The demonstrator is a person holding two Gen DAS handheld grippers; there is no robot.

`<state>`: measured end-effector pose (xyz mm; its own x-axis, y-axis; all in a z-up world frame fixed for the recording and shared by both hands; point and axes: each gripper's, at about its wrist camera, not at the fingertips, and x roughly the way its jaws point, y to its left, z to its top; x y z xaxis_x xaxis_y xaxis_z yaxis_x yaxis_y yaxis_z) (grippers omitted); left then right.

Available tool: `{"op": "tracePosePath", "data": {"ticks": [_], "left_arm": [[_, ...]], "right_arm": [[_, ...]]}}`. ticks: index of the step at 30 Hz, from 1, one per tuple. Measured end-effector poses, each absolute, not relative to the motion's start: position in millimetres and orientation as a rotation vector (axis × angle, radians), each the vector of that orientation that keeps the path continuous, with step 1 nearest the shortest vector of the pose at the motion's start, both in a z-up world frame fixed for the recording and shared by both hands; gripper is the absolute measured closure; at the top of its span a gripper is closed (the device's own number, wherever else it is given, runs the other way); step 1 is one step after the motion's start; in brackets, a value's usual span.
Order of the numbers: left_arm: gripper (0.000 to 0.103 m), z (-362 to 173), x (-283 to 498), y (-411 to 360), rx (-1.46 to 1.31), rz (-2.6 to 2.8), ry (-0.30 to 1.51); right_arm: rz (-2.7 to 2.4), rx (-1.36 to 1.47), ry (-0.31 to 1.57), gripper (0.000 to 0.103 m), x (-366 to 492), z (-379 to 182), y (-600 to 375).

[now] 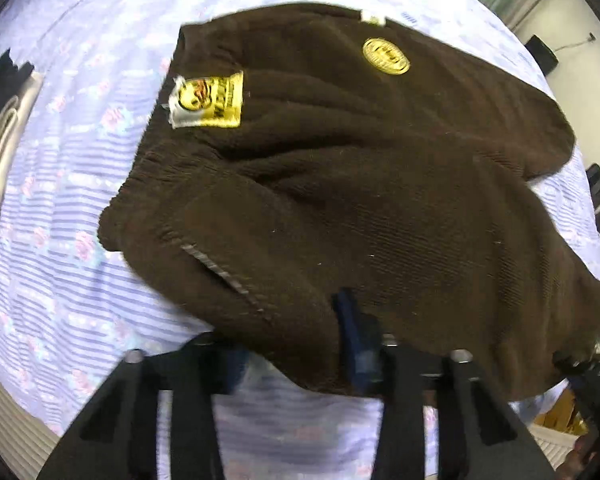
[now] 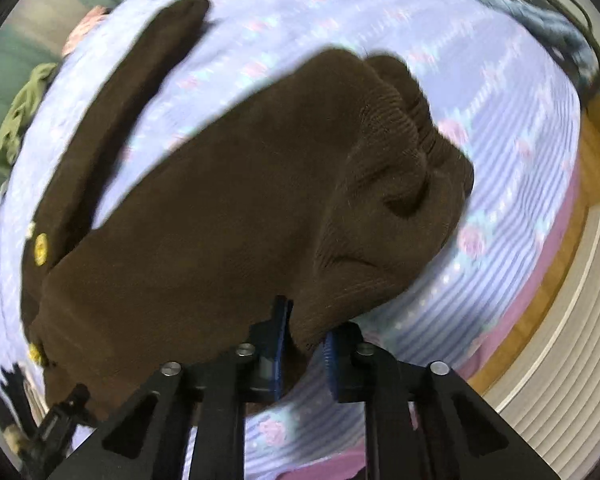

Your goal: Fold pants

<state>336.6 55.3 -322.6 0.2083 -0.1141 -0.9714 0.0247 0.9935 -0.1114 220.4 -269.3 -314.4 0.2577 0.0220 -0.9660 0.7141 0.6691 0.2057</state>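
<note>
A: Start at the left — what lies there?
B: In the left wrist view, a pale folded cloth [image 1: 0, 160] sits at the far left of the bedsheet [image 1: 80, 152], well apart from the pants [image 1: 360, 184].
A: And the pants?
B: Brown, bunched in the middle of the sheet. A yellow tag [image 1: 210, 100] shows near the waistband, and a round yellow badge [image 1: 386, 56] lies further right.
A: The left gripper [image 1: 296, 344]?
B: Its jaws stand wide; the near edge of the pants drapes between them. The right blue pad [image 1: 356, 340] touches the cloth, the left one is mostly hidden — so released, not clamped.
A: Now the right wrist view.
B: At the left edge a green cloth [image 2: 20, 120] lies off the sheet [image 2: 500, 140]. One leg [image 2: 120, 120] stretches up and left along the sheet; the bulk of the pants [image 2: 240, 200] is heaped in the centre, with a ribbed cuff [image 2: 400, 112] at the upper right.
A: The right gripper [image 2: 304, 352]?
B: A corner of the pants hangs between its blue pads [image 2: 278, 344], but a gap shows on the right side. I cannot tell whether it pinches the cloth.
</note>
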Motion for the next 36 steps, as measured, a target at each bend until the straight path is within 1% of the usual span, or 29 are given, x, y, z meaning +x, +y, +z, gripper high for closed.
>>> {"op": "tracePosePath", "data": {"ticks": [2, 4, 6, 10, 12, 15, 17, 20, 23, 27, 30, 36], "left_arm": [[0.074, -307, 332, 60, -0.069, -0.116, 1.341], [0.075, -294, 324, 66, -0.077, -0.124, 1.345], [0.075, -288, 315, 72, -0.071, -0.137, 1.348], [0.075, -287, 313, 71, -0.055, -0.115, 1.384], [0.076, -280, 319, 68, -0.060, -0.098, 1.376], [0.077, -260, 331, 71, -0.102, -0.073, 1.343], [0.078, -242, 331, 68, -0.153, -0.053, 1.316], [0.079, -217, 341, 77, -0.242, -0.021, 1.265], [0.079, -189, 367, 76, -0.339, 0.022, 1.181], [0.079, -176, 413, 70, -0.378, 0.085, 1.104], [0.079, -181, 445, 66, -0.386, 0.133, 1.088], [0.079, -236, 509, 61, -0.385, 0.180, 1.166]], "right_arm": [[-0.498, 0.689, 1.200, 0.089, 220, -290, -266], [-0.481, 0.626, 1.170, 0.089, 217, -261, -261], [-0.475, 0.586, 1.171, 0.089, 215, -248, -260], [-0.487, 0.566, 1.255, 0.089, 215, -260, -266], [-0.480, 0.595, 1.263, 0.089, 209, -263, -269], [-0.444, 0.570, 1.209, 0.090, 212, -234, -267], [-0.407, 0.540, 1.149, 0.090, 230, -207, -272], [-0.359, 0.491, 1.046, 0.090, 269, -169, -269], [-0.314, 0.450, 0.961, 0.090, 315, -148, -272], [-0.272, 0.456, 0.907, 0.090, 380, -144, -283], [-0.253, 0.443, 0.889, 0.090, 424, -153, -279], [-0.255, 0.395, 0.949, 0.090, 498, -198, -273]]}}
